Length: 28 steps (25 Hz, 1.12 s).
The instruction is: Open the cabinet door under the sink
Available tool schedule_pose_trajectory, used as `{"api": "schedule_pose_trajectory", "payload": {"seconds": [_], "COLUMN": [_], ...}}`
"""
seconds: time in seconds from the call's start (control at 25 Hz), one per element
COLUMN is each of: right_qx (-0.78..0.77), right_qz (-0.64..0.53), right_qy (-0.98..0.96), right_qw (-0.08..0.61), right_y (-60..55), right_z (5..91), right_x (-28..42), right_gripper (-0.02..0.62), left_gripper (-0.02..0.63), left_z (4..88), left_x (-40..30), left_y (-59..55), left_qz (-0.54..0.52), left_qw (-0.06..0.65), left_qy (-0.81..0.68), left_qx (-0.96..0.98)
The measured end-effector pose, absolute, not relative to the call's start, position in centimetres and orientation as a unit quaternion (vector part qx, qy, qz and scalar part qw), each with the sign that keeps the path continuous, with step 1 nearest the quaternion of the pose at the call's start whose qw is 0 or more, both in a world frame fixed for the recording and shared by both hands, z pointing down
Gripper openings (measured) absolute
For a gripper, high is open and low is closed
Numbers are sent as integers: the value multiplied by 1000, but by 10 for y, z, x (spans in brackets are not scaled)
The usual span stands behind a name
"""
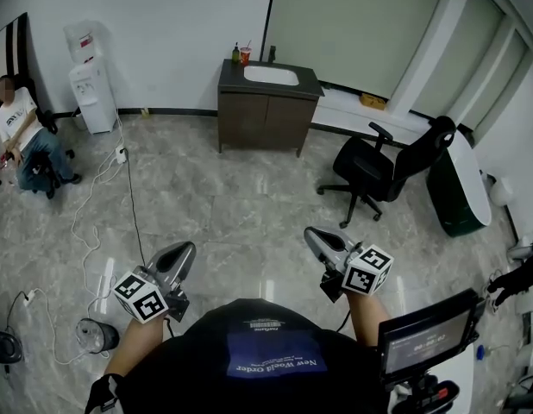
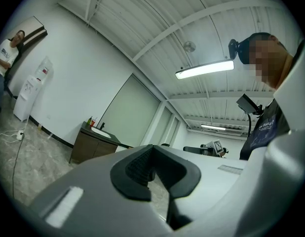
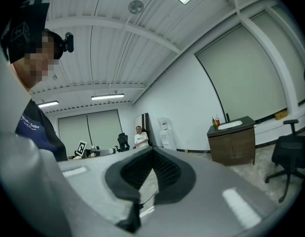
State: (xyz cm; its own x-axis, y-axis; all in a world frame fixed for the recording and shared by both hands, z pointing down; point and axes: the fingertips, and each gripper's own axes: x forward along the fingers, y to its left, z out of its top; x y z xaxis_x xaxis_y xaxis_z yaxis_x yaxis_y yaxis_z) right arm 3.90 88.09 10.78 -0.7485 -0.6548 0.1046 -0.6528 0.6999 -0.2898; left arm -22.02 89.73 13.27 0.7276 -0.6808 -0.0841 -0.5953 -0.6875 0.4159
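The dark brown sink cabinet [image 1: 265,121] stands against the far wall, with both front doors closed and a white basin on top. It also shows small in the left gripper view as the cabinet [image 2: 91,147] and in the right gripper view as the cabinet [image 3: 234,144]. My left gripper [image 1: 187,250] and right gripper [image 1: 311,234] are held low in front of me, pointing towards it from several steps away. Both are shut with nothing between the pads. The same shut jaws fill the left gripper [image 2: 152,148] and right gripper [image 3: 152,150] views.
A black office chair [image 1: 383,166] stands right of the path to the cabinet. A water dispenser [image 1: 92,93] and a seated person [image 1: 25,141] are at the left wall. Cables [image 1: 128,197] trail over the tiled floor, with a kettle [image 1: 96,335] near my left foot.
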Motion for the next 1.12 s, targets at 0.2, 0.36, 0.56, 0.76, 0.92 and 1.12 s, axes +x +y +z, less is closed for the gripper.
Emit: {"api": "schedule_pose_trajectory", "payload": {"seconds": [0.2,0.36,0.56,0.76,0.92,1.12], "right_qx": [-350,-354,-340,-315,-308,-317], "right_qz": [-164,-173,-179,-169,-166,-175], "right_qy": [922,919,923,934,937,932], "right_qw": [-7,-1,16,12,14,26], "right_y": [880,857,809,758,723,686], "right_z": [120,130,136,129,125,125], "right_x": [31,48,84,132,183,237], "right_gripper": [2,2,2,2,2,2], "left_gripper": [2,2,2,2,2,2], "left_z": [145,156,148,130,122,121], "left_x": [-228,-209,-172,-113,-59,-3], "left_y": [891,870,829,786,748,712], "left_qz": [-116,-111,-101,-98,-104,-87], "left_qw": [198,202,193,183,182,179], "left_qy": [-352,-346,-360,-369,-373,-360], "left_qx": [907,909,907,906,904,911]}}
